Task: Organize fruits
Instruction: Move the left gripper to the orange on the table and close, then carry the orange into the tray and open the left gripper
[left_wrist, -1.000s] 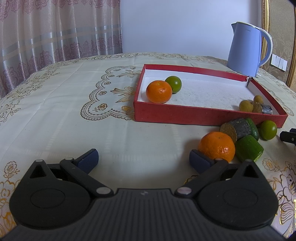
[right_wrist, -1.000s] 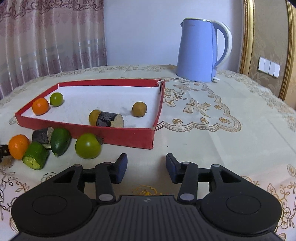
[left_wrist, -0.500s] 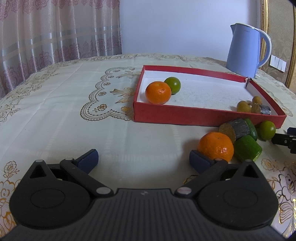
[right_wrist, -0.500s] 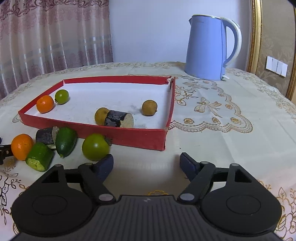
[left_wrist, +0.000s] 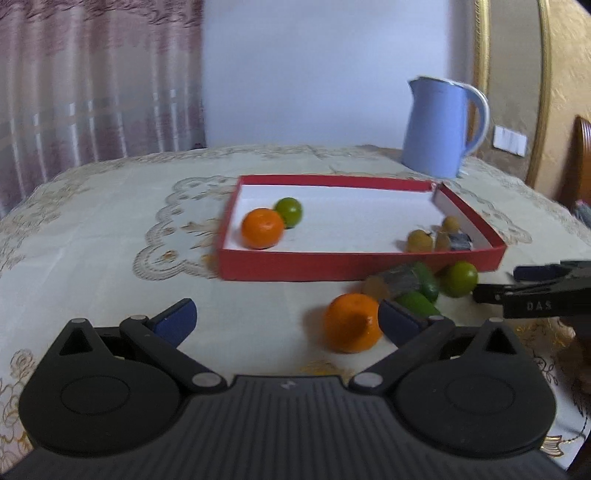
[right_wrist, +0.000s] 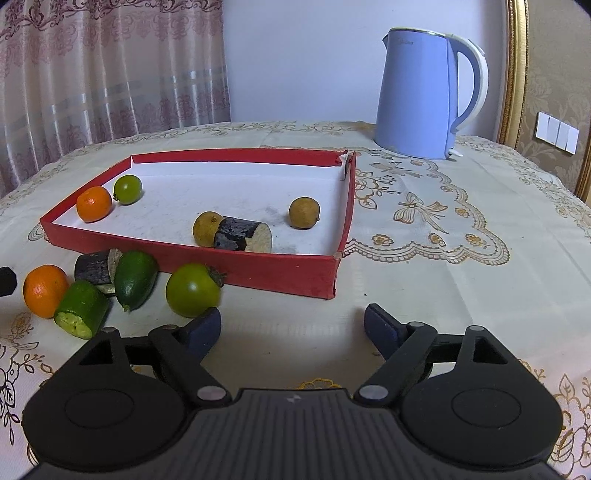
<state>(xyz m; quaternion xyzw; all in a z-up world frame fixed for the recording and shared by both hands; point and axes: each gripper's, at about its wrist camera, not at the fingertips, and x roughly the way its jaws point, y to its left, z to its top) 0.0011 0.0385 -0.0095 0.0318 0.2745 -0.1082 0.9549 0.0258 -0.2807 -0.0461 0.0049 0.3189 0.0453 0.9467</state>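
Observation:
A red tray (right_wrist: 280, 272) (left_wrist: 354, 266) holds an orange (right_wrist: 94, 204), a green citrus (right_wrist: 127, 189), two brown longans (right_wrist: 304, 212) and a dark cane piece (right_wrist: 242, 235). On the cloth before it lie an orange (left_wrist: 352, 322) (right_wrist: 45, 290), a green tomato-like fruit (right_wrist: 192, 290) (left_wrist: 459, 278), two cucumber pieces (right_wrist: 82, 308) (right_wrist: 135, 278) and a dark cane piece (right_wrist: 94, 266). My left gripper (left_wrist: 286, 319) is open; its right finger (left_wrist: 400, 320) is beside the loose orange. My right gripper (right_wrist: 292, 328) is open, its left finger (right_wrist: 201, 330) just in front of the green fruit.
A blue electric kettle (right_wrist: 424, 94) (left_wrist: 439, 127) stands behind the tray's right corner. The round table carries an embroidered cream cloth (right_wrist: 461, 236). Curtains hang at the back left. The right gripper's arm (left_wrist: 535, 291) shows at the right in the left wrist view.
Both grippers have moved forward toward the loose fruit. The right gripper's jaws have opened wider. The loose orange now lies between the left gripper's fingers, near the right one.

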